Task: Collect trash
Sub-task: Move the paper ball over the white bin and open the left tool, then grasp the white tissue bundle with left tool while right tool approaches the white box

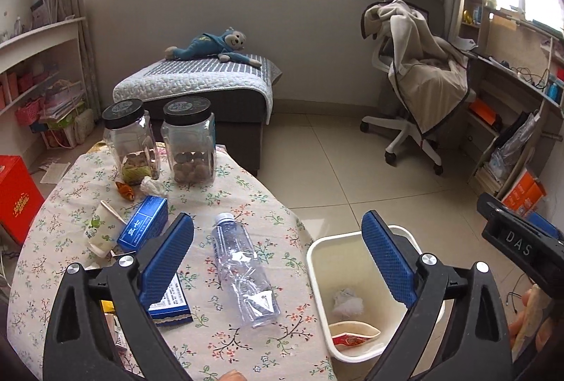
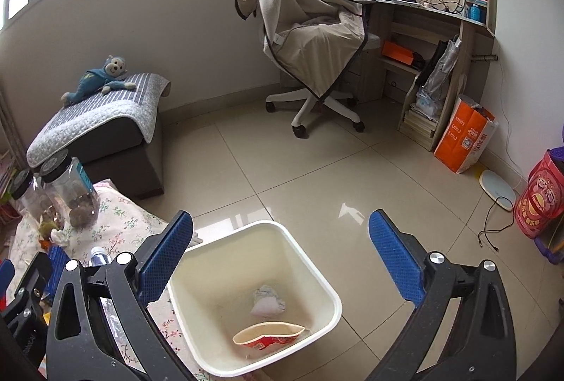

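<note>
Floral counter [image 1: 225,190] w/ bottle [image 1: 243,271] near its right edge, bin [image 2: 317,275] beside; both tools, left [image 1: 278,257] & right [image 2: 280,255], spread, empty. Next: likely left pinches bottle.

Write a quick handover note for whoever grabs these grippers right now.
Left gripper: open, holding nothing, over the table above the plastic bottle.
Right gripper: open, holding nothing, above the bin.
Done: crumpled tissue and red wrapper are in the bin, which stands on the floor beside the table.
Left on the table: bottle, paper cup, candy wrapper, small tissue. The blue box and two jars may not be trash.
</note>
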Demonstrator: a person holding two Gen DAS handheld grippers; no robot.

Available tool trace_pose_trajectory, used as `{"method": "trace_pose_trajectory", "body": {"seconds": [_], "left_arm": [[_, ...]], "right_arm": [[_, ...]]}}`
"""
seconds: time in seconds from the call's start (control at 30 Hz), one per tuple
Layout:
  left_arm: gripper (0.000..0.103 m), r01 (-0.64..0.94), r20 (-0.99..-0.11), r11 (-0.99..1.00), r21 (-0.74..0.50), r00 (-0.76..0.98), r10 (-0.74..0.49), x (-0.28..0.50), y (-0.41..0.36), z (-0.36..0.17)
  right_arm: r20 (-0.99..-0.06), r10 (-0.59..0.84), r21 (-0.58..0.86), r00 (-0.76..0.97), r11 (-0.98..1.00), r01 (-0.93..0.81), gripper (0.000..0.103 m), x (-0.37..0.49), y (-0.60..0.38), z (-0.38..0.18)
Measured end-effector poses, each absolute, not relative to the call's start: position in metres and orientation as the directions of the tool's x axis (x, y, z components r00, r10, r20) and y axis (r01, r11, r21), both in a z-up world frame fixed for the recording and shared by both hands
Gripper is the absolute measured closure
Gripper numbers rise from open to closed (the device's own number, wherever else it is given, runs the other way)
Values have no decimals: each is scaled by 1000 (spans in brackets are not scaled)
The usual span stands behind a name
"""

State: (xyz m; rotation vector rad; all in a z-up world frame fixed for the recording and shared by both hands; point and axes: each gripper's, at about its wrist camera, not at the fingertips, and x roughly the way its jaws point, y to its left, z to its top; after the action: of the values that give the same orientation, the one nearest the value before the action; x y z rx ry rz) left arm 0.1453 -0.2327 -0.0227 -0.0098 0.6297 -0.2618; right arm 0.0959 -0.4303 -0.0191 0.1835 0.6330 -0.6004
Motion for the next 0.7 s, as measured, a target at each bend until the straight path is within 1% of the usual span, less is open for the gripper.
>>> {"method": "trace_pose_trajectory", "body": {"seconds": [0.2,0.5,0.63,0.7], "left_arm": [[10,156,-589,983,-99,787,-184,143,-190,-27],[10,38,-606,996,-79,792,-78,141,-128,-39],[10,-6,-624,999,-43,781,-22,145,-97,-43],[8,-29,-646,1000,-12,763,14,150,-78,-48]], "right_arm": [[-591,-438,-94,677,871,481,7,109,-377,-24],[-569,-343,-96,747,930,354,7,116,-308,-20],[-562,-302,-110,770,950,293,7,122,-280,-20],[-564,-281,-111,776,958,265,7,125,-270,-21]]}}
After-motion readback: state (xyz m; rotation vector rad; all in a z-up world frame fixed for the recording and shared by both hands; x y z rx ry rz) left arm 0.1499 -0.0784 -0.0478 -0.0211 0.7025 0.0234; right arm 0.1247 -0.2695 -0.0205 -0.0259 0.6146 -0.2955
